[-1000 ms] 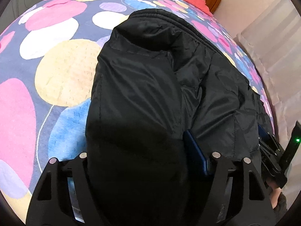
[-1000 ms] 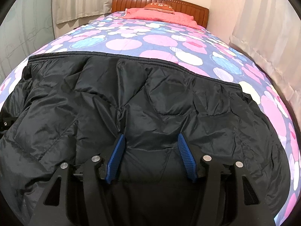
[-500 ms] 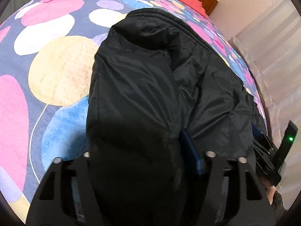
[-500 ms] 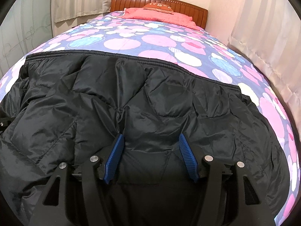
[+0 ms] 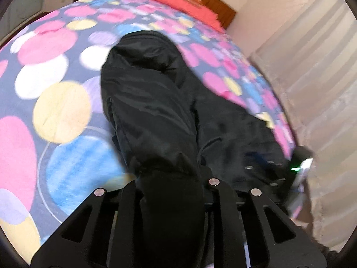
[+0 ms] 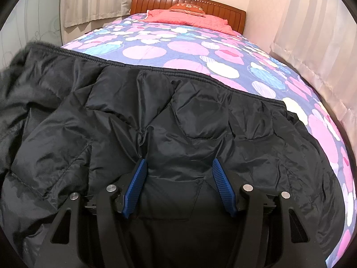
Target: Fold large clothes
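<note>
1. A black padded jacket (image 6: 178, 120) lies spread across the near end of a bed (image 6: 185, 51), covering most of its width. Its ribbed hem runs along the far edge of the cloth.
2. The bed has a quilt printed with pink, white, blue and yellow circles on a dark blue ground. A red pillow (image 6: 189, 17) lies at the far end against a brown wooden headboard (image 6: 189, 1).
3. Pale curtains (image 6: 312, 44) hang along the right wall, and another pale curtain hangs at the far left.
4. In the left wrist view, the left gripper (image 5: 171, 192) has a bunched fold of the jacket between its jaws. The jaws are closing and stand narrow, with the cloth filling the gap and hiding the pads. This view is blurred.
5. From that fold, the jacket stretches away toward the far side as a long dark ridge over the quilt.
6. In the right wrist view, the right gripper (image 6: 178, 183) rests on the near middle of the jacket. Its jaws stand about half open, and the blue ribbed pads (image 6: 136, 185) sit on either side of a soft mound of cloth without squeezing it.
7. The right gripper also shows at the right edge of the left wrist view, with a small green light.
</note>
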Available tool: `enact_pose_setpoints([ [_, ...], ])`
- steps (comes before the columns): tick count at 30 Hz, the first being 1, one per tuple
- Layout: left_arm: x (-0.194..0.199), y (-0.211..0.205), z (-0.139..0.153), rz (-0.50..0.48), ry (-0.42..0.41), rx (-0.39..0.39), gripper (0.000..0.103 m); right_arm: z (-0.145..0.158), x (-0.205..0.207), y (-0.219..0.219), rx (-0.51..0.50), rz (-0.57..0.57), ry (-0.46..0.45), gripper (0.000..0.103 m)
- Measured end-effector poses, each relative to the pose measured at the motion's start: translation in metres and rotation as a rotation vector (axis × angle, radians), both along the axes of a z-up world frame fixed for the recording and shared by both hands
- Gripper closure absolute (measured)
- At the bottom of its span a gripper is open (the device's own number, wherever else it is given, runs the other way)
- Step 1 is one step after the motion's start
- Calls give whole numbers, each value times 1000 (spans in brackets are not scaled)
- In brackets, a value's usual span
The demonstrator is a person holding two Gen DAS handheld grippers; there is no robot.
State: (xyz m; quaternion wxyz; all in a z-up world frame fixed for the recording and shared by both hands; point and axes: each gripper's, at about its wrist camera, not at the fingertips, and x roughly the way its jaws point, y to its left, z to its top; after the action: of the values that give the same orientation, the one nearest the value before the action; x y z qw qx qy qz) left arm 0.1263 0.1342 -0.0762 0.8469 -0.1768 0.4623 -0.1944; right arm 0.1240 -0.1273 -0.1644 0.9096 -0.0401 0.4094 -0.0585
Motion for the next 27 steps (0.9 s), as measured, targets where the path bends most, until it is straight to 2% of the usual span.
enact_pose_setpoints([
  [2,-4,-13,14,-19,-15,-7,86,3,-1,-3,22,2,-6,42],
  [7,-14,-56,44,-65,-60,37,86,18,-16,-25,91,-14,-36,42],
  [13,-20,-122,79,-101,-112,92,87,41,-46,-74,110,-54,-102,42],
  [16,-22,-162,85,-129,-134,130,87,49,-64,-109,127,-96,-126,42],
  [21,-18,-237,68,-202,-126,161,87,49,-85,-157,114,-182,-128,42],
  [27,-14,-314,16,-245,-77,206,87,41,-106,-211,124,-287,-117,41],
])
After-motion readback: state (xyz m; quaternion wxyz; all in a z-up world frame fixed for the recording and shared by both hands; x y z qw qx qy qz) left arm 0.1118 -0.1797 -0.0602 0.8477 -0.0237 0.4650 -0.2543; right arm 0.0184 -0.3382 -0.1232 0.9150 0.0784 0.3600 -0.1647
